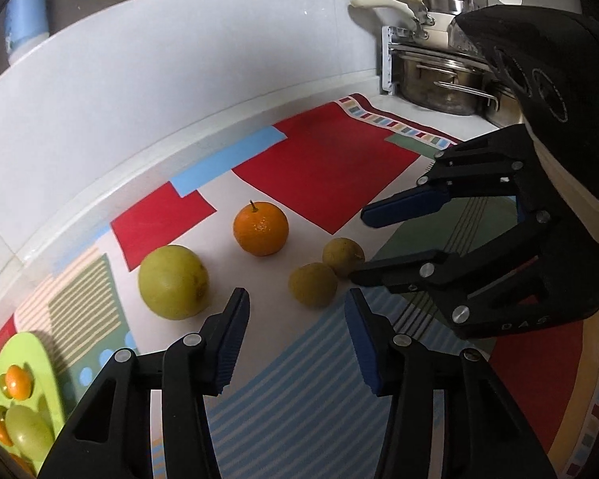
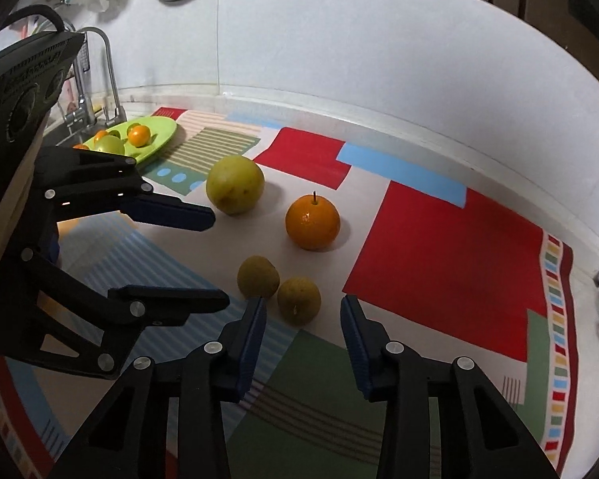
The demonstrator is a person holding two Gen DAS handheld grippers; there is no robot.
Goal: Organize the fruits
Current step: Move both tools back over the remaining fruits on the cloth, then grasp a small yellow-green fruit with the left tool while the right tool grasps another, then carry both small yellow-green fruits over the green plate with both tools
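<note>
Four fruits lie loose on the colourful mat (image 2: 451, 263) on the tabletop: a big yellow-green fruit (image 2: 235, 184), an orange (image 2: 312, 222) and two small brownish fruits (image 2: 258, 277) that touch each other. More fruit already sits on the green plate (image 2: 161, 141) far off at 10 o'clock in the right wrist view. The right gripper (image 2: 302, 329) is open and holds nothing. One small brownish fruit (image 2: 298, 300) sits right at 12 o'clock from it, almost between its fingers, so this gripper looks best placed to take it. The left gripper (image 1: 297, 319) is open and empty too. From it, the big yellow-green fruit (image 1: 173, 282) is near at 11 o'clock and the small ones at 1 o'clock.
</note>
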